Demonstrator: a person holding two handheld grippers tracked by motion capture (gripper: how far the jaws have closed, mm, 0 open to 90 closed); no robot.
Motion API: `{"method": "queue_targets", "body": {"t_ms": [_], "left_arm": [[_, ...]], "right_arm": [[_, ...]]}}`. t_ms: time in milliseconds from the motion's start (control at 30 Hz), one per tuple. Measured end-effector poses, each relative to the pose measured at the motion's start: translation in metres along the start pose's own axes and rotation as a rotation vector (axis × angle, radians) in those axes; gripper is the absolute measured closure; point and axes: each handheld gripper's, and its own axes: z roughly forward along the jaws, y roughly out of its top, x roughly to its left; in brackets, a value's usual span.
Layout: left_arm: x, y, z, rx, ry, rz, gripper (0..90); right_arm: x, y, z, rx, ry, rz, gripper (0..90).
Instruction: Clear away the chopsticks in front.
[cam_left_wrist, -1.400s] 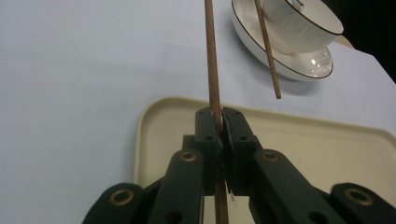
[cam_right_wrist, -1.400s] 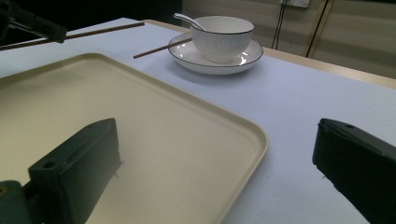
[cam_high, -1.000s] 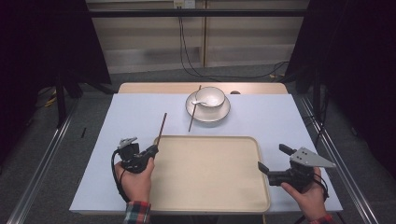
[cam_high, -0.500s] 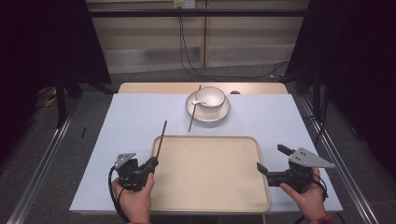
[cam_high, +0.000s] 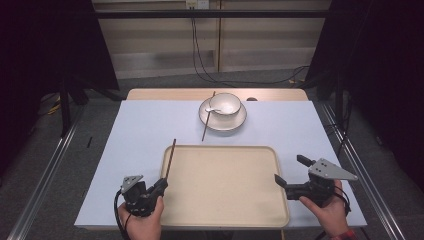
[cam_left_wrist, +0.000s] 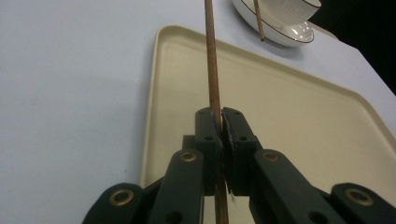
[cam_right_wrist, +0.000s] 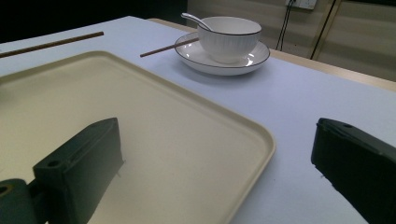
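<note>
The left gripper (cam_high: 161, 184) has its jaws clamped on the near end of a brown chopstick (cam_left_wrist: 212, 70), which runs straight out ahead of them along the beige tray's (cam_high: 225, 220) left rim, a hold that looks meant to steer the stick onto the tray. The right gripper (cam_high: 288, 176) waits with jaws wide apart beside the tray's right edge, probably ready for the second chopstick (cam_high: 207, 119), which lies far ahead of both, leaning on the saucer (cam_high: 239, 121) under the spoon-holding bowl (cam_high: 225, 104) across the counter (cam_high: 135, 135).

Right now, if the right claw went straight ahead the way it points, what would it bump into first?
Probably the tray: the open right claw straddles its right rim, aimed left across it. Height is hard to judge, so it might skim over.
</note>
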Motion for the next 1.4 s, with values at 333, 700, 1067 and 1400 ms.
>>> {"method": "queue_targets", "body": {"t_ms": [333,700,1067,1400], "left_arm": [[0.0,-0.002,0.0,0.024,0.026,0.018,85.6],[-0.001,-0.008,0.005,0.031,0.014,0.027,84.4],[-0.009,0.012,0.014,0.001,0.005,0.09,67.5],[-0.01,0.061,0.042,-0.02,-0.07,0.096,50.7]], "right_arm": [[0.0,0.0,0.0,0.001,0.007,-0.001,1.8],[0.001,0.001,0.001,0.008,0.015,-0.008,2.0],[0.0,0.0,-0.001,0.007,0.012,-0.004,2.2],[-0.001,0.0,-0.001,0.003,0.016,-0.005,2.3]]}}
